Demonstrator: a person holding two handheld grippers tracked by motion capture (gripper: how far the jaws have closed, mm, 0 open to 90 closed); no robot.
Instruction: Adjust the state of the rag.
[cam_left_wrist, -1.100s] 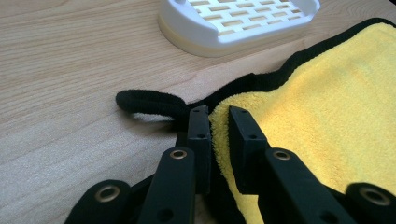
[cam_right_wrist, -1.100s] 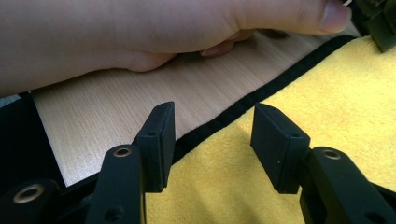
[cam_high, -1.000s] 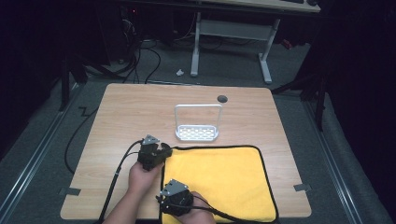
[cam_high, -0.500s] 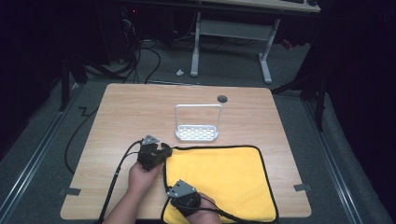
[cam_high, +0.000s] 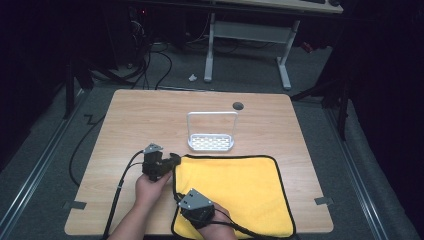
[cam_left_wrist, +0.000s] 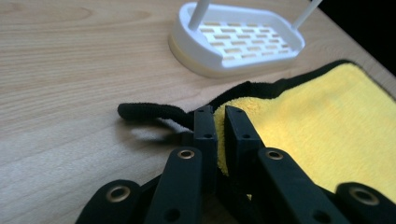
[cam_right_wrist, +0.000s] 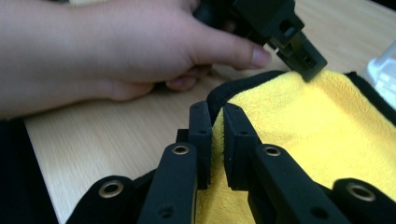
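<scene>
Left gripper (cam_left_wrist: 219, 122) and right gripper (cam_right_wrist: 217, 122), the latter's jaws having just closed, each clamped on the black-bound left edge of the yellow plush cloth (cam_high: 235, 192) lying flat on the wooden tabletop (cam_high: 145, 117), ready for folding rightward; white slotted rack (cam_high: 211, 141) just beyond.

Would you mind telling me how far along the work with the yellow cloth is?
Done: the left gripper is shut on the far left corner of the yellow cloth, and the right gripper, whose jaws have just been closing, pinches its near left edge. In hand: both grips hold. Left: the cloth lies flat and unfolded beside the white rack, so any lift or fold probably comes next.
</scene>
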